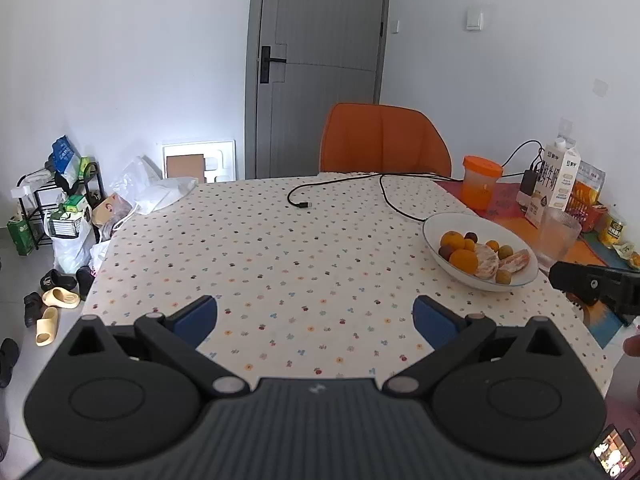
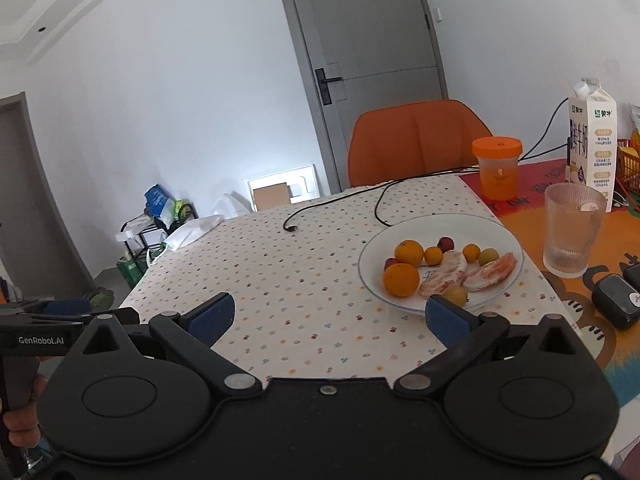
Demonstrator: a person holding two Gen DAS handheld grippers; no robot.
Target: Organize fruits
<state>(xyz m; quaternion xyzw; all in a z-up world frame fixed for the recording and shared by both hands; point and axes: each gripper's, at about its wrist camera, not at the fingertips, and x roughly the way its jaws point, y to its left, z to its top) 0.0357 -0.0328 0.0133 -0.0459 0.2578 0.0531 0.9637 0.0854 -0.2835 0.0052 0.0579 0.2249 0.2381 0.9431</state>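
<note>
The plate (image 2: pixel 440 224) sits at two o'clock on the table (image 2: pixel 304 280). It holds two oranges (image 2: pixel 401 279), two peeled segments (image 2: pixel 490 270), two kumquats (image 2: pixel 433 255), two dark fruits (image 2: pixel 445 243) and two green ones (image 2: pixel 488 256). All fruit appears plated. Left gripper (image 1: pixel 316 320) and right gripper (image 2: pixel 330 316) are both spread wide and empty, above the cloth. Advised: keep clear of the glass (image 2: pixel 572 232) at three o'clock.

Tablecloth (image 1: pixel 304 248): cream w/ small multicolour dots. Plate (image 2: pixel 372 276): white, thin blue rim. Fruit: orange tangerines (image 2: pixel 401 279), pale pink-orange peeled segments (image 2: pixel 489 271), dark red & yellow-green small ones. Chair (image 1: pixel 384 140), cup lid (image 2: pixel 497 146): orange. Door (image 1: pixel 320 40): grey. Gripper pads (image 2: pixel 212 318): blue.
</note>
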